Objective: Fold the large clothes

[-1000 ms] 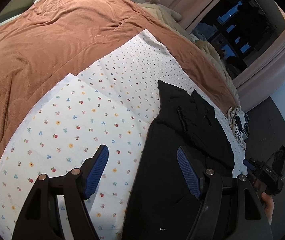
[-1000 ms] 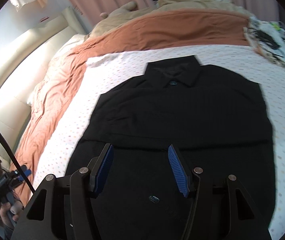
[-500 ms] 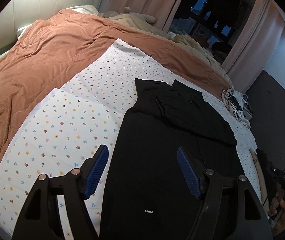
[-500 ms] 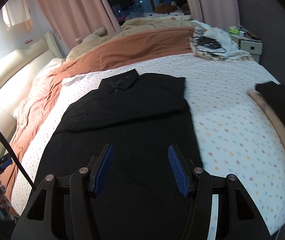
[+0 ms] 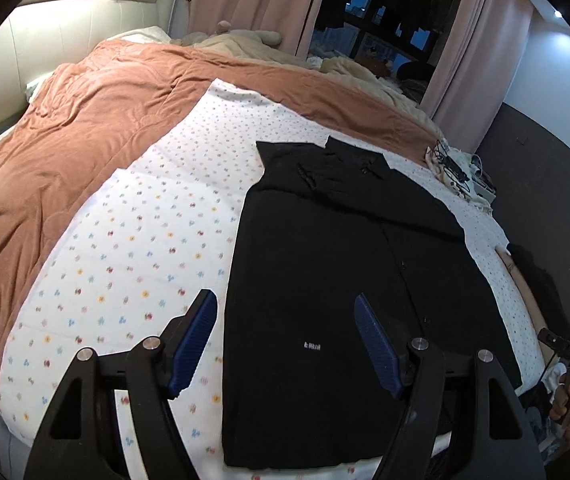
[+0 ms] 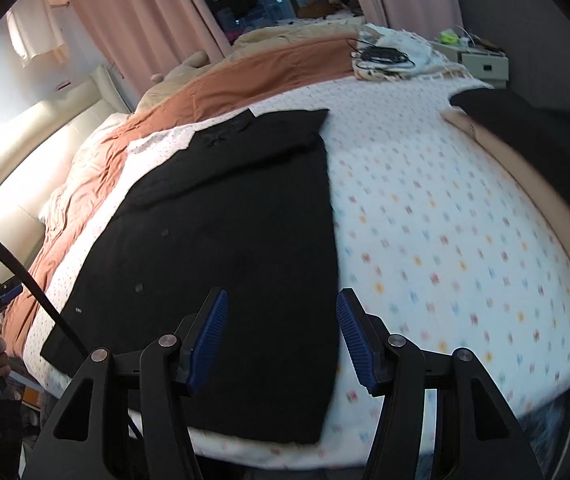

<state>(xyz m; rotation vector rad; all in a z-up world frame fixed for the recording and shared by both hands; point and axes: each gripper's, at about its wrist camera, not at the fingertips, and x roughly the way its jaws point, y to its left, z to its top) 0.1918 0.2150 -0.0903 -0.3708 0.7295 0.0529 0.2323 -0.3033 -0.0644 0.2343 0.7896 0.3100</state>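
A large black shirt [image 5: 325,264] lies flat on a white dotted sheet [image 5: 145,240], collar far, sleeves folded in across the top, hem at the near bed edge. It also shows in the right wrist view [image 6: 237,232]. My left gripper [image 5: 285,340] is open and empty, above the shirt's near left edge. My right gripper [image 6: 281,332] is open and empty, above the shirt's near right edge.
A brown blanket [image 5: 65,132] covers the bed's far side. A pile of cloth with cables [image 6: 389,56] sits at the far corner. Another dark garment on a beige one [image 6: 537,148] lies at the right. Curtains [image 6: 137,20] and a window are behind.
Both grippers have pulled back toward the near edge of the bed and spread apart, the left swinging over the shirt's left edge, the right toward its right edge. Both stay open.
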